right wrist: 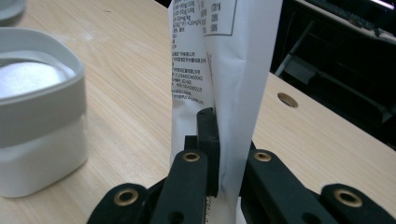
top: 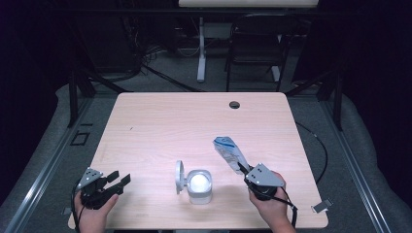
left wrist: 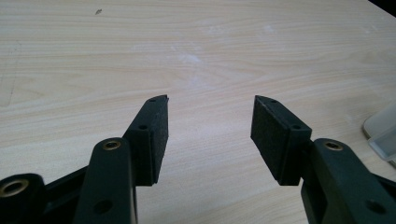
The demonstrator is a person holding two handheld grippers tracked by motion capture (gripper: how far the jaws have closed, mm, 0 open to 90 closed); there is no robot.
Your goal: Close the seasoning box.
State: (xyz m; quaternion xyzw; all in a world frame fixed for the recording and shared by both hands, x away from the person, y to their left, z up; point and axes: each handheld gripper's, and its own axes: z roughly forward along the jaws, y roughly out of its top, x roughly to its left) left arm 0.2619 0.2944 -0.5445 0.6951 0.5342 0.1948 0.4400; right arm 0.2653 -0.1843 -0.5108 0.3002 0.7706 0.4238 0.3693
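Note:
My right gripper (top: 241, 168) is shut on a white and blue printed pouch (top: 229, 150), pinching its lower end; the pouch slants up and away over the table. In the right gripper view the jaws clamp the white pouch (right wrist: 224, 70) with small print on it. Just left of it stands a white square container (top: 199, 186) with its round lid (top: 179, 176) swung open and white powder inside (right wrist: 28, 77). My left gripper (top: 121, 180) rests at the front left edge of the table, open, nothing between its pads (left wrist: 210, 119).
The light wooden table (top: 160, 121) has a cable hole (top: 234, 104) near its far edge. A black chair (top: 257, 43) and a white table leg (top: 200, 48) stand beyond it. A cable (top: 320, 145) trails off the right side.

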